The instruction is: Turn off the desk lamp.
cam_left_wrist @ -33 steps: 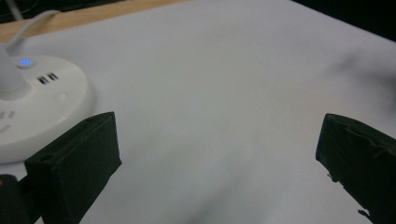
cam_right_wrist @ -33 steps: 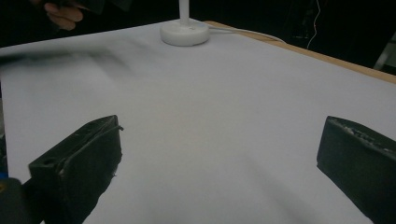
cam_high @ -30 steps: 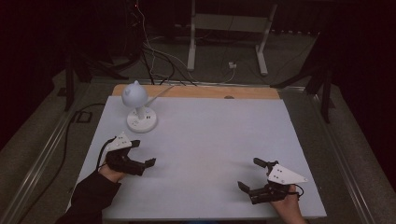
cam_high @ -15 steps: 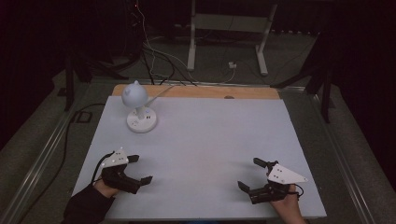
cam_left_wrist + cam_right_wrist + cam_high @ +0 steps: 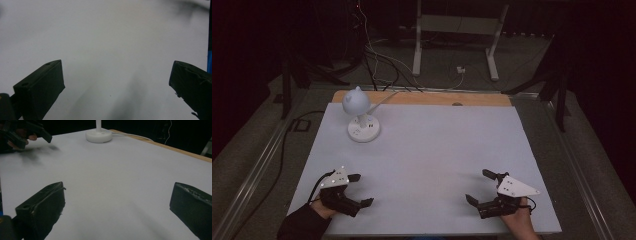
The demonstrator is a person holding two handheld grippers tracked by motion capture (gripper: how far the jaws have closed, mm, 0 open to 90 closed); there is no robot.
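A small white desk lamp [image 5: 360,118] stands at the far left of the white table [image 5: 432,145], its round base [image 5: 98,135] at the top of the right gripper view. My left gripper [image 5: 361,189] rests near the table's front left edge, held by a dark-sleeved hand; its jaws stand wide apart with only bare table between them [image 5: 116,70]. My right gripper [image 5: 477,186] lies near the front right edge, also open and holding nothing [image 5: 117,188]. The left gripper [image 5: 25,132] also appears far off at the top left of the right gripper view.
A wooden strip [image 5: 432,98] runs along the table's far edge. The lamp's white cord [image 5: 384,99] trails off the back. Beyond stand a grey frame's legs [image 5: 417,50] and loose cables [image 5: 372,55] on the dark floor. Metal rails [image 5: 257,165] flank the table.
My left gripper has drawn back toward the table's near edge, still open. The right gripper and the lamp have stayed put.
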